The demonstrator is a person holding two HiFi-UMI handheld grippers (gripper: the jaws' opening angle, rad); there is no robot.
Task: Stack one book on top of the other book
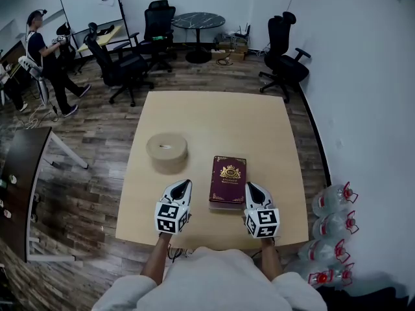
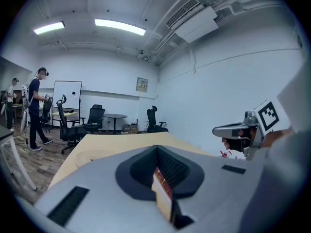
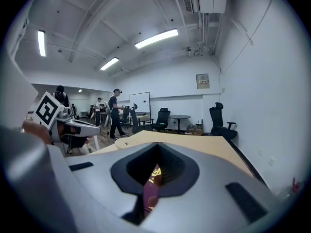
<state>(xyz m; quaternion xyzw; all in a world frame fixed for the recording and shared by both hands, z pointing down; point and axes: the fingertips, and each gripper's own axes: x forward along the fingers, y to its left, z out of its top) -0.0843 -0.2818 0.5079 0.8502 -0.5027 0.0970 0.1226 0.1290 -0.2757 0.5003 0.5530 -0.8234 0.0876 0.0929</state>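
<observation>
Nearest the head camera is the person's pale shirt (image 1: 211,282), with both forearms reaching to the near edge of the light wooden tabletop (image 1: 214,115). Each hand holds a gripper low over that edge. The left gripper (image 1: 186,183) sits just left of a maroon book (image 1: 227,175), and the right gripper (image 1: 249,186) sits just right of it; both point away from the person. The book lies flat, cover up, showing a gold emblem, its near end between the two grippers. That end looks thick, and I cannot tell whether a second book lies beneath it. In the left gripper view the jaws are closed, tips meeting and nothing held; through the narrow slit below them show the book's cream page edge and red cover. The right gripper view shows the same: jaws closed and empty, with a strip of maroon cover and gold print in the slit. Farther left on the tabletop, apart from the book, stands a round tan box (image 1: 166,152). On the floor to the right lie clear water bottles (image 1: 333,220). Beyond the tabletop are black office chairs (image 1: 283,60), a round dark table (image 1: 198,21), a whiteboard (image 1: 91,4) and a standing person (image 1: 47,60).
</observation>
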